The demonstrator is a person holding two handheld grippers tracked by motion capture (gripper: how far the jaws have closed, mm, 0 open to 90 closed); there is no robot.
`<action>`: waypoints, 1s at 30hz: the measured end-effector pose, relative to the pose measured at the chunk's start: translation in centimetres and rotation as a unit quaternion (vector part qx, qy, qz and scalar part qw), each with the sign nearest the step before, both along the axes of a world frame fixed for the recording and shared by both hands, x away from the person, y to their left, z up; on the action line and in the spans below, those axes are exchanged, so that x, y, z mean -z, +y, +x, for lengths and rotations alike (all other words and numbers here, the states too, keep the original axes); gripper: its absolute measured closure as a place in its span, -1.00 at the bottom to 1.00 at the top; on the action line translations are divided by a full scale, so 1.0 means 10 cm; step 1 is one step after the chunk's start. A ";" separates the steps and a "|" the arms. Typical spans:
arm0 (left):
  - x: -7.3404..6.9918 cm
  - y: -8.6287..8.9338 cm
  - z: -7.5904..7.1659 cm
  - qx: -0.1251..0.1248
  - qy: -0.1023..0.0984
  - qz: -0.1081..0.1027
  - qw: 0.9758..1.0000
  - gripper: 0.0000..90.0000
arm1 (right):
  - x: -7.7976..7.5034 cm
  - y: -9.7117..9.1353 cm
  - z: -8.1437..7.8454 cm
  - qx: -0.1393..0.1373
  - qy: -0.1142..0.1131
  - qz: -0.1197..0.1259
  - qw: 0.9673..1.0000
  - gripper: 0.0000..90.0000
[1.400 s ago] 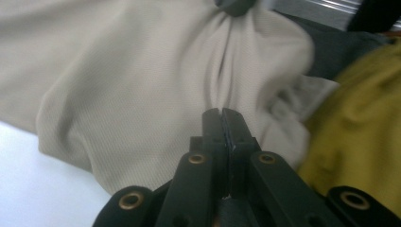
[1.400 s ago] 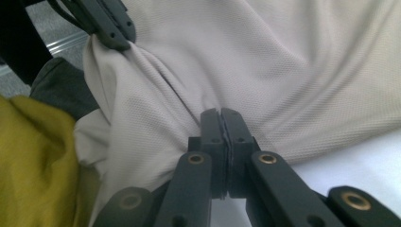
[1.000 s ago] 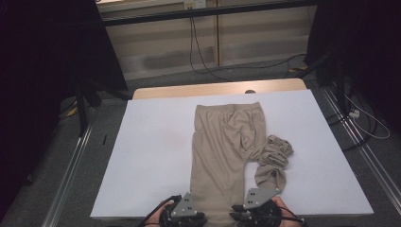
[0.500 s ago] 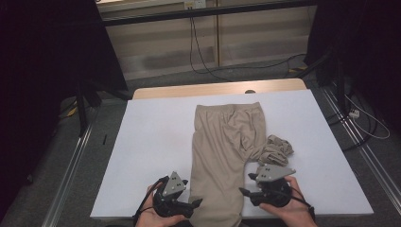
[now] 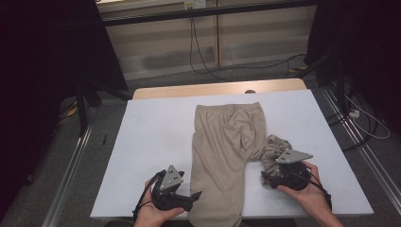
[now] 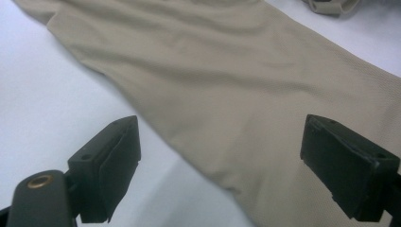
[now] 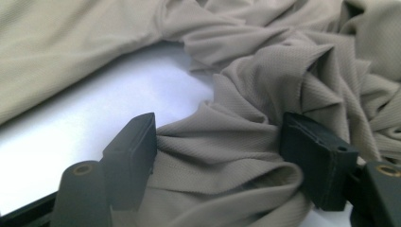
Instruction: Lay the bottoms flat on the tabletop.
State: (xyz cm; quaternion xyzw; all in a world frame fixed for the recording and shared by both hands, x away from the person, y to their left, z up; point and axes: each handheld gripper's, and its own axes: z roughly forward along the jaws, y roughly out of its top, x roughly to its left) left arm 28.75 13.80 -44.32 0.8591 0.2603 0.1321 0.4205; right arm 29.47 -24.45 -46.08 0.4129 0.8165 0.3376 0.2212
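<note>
Beige trousers lie on the white surface, waistband far, one leg flat and running to the near edge, the other leg bunched into a crumpled heap at the right.

The main risk sits with the right gripper. Its fingers stand wide, with folds of the bunched leg pressed between them, touching both pads but not clamped. If they close here they would likely catch several layers at once, so pulling would drag the whole heap, and perhaps the flat leg with it, rather than open the leg out. A shallow bite on these slippery folds could also slip free.

The left gripper hovers at the near left of the flat leg, fingers wide, holding nothing; the leg's left edge lies between and below them. Closing there could pinch both fabric layers or miss the edge and scrape the surface. The near leg end already hangs at the edge and could slide off if tugged.
</note>
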 end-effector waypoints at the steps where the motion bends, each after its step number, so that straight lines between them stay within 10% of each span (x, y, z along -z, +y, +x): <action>1: 0.01 -0.01 0.00 0.002 0.003 -0.002 1.000 -0.70 | 0.02 -0.01 0.01 -0.002 0.000 -0.001 1.000 -0.29; 4: 0.01 -0.03 -0.02 0.005 0.003 -0.003 1.000 -0.68 | -0.02 -0.04 -0.06 0.007 0.004 -0.009 1.000 0.70; 14: 0.01 -0.01 0.01 -0.002 0.006 -0.001 1.000 -0.64 | -0.08 0.04 -0.62 -0.091 0.063 0.020 0.994 0.83; 17: 0.02 -0.02 0.01 -0.007 0.010 0.004 1.000 -0.61 | -0.12 0.03 -0.71 -0.094 0.048 0.024 0.994 0.56; 23: 0.00 0.00 0.02 -0.004 0.009 -0.002 1.000 -0.60 | -0.32 -0.16 -0.55 -0.014 -0.032 0.053 0.998 -0.35; 30: 0.00 -0.01 0.05 -0.003 0.015 -0.005 1.000 -0.60 | -0.23 -0.06 -0.16 -0.018 -0.014 0.029 0.999 -0.55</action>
